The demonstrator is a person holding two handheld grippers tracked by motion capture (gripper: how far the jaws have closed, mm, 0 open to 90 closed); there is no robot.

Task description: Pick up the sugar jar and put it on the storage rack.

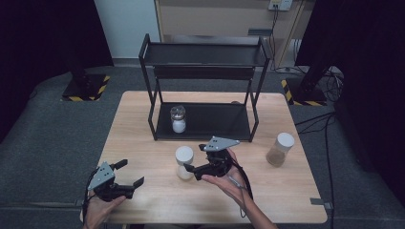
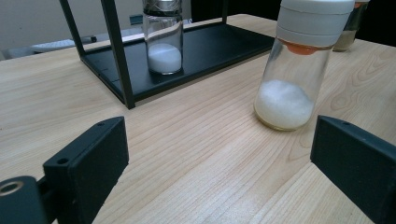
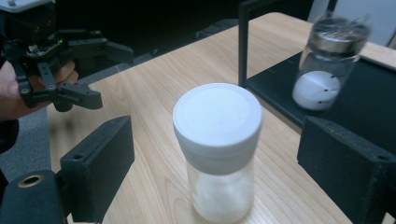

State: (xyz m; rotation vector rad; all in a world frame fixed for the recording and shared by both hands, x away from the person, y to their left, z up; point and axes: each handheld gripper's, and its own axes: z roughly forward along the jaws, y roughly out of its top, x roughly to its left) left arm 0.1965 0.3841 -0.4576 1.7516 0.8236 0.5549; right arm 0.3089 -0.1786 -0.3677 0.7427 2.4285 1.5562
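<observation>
Pale wooden table (image 1: 143, 124) on grey carpet, dark curtains to either side. Right gripper (image 1: 193, 172) near the table's front centre, jaws spread wide, holding nothing, pointed at a white-capped glass jar (image 1: 184, 162) just beyond its tips; jar upright, some white powder at the bottom, standing between the two jaws in the right gripper view but not touched. Left gripper (image 1: 130, 174) at the front left corner, jaws likewise parted and empty, well apart from the jar. Further back, black two-tier metal rack (image 1: 205, 131); on its lower shelf, left part, a clear jar with a silvery top (image 1: 178, 118) and white contents. Far right of the table, white-lidded jar of brown powder (image 1: 280, 149), upright, alone.
</observation>
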